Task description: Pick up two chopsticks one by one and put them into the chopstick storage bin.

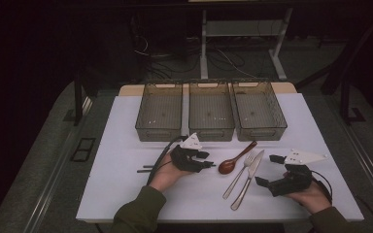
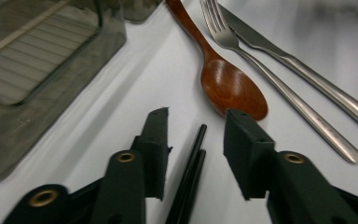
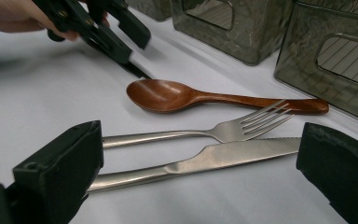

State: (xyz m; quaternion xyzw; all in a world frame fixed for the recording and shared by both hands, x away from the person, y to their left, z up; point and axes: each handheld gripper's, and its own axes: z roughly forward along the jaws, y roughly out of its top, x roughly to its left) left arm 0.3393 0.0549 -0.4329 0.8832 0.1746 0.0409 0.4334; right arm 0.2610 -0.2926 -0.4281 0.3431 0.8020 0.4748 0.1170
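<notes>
Three bins (image 1: pixel 211 116), one spoon (image 1: pixel 235 158), fork (image 1: pixel 238 175), knife (image 1: pixel 248 178). Two black chopsticks (image 2: pixel 189 175) lie between your left gripper's (image 2: pixel 198 140) parted jaws, unpinched, their far ends hidden. Your right gripper (image 3: pixel 200 158) is spread wide over the fork and knife.

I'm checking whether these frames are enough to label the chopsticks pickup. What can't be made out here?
- Chopsticks: left gripper view, near ends cut off by the bottom edge; high view, the left gripper and hand cover their middle, so any pad contact can't be judged.
- Knife: right gripper view, the handle end is hidden behind the right gripper's near jaw.
- Three bins: high view, too dim to tell whether the bottoms hold anything small.
</notes>
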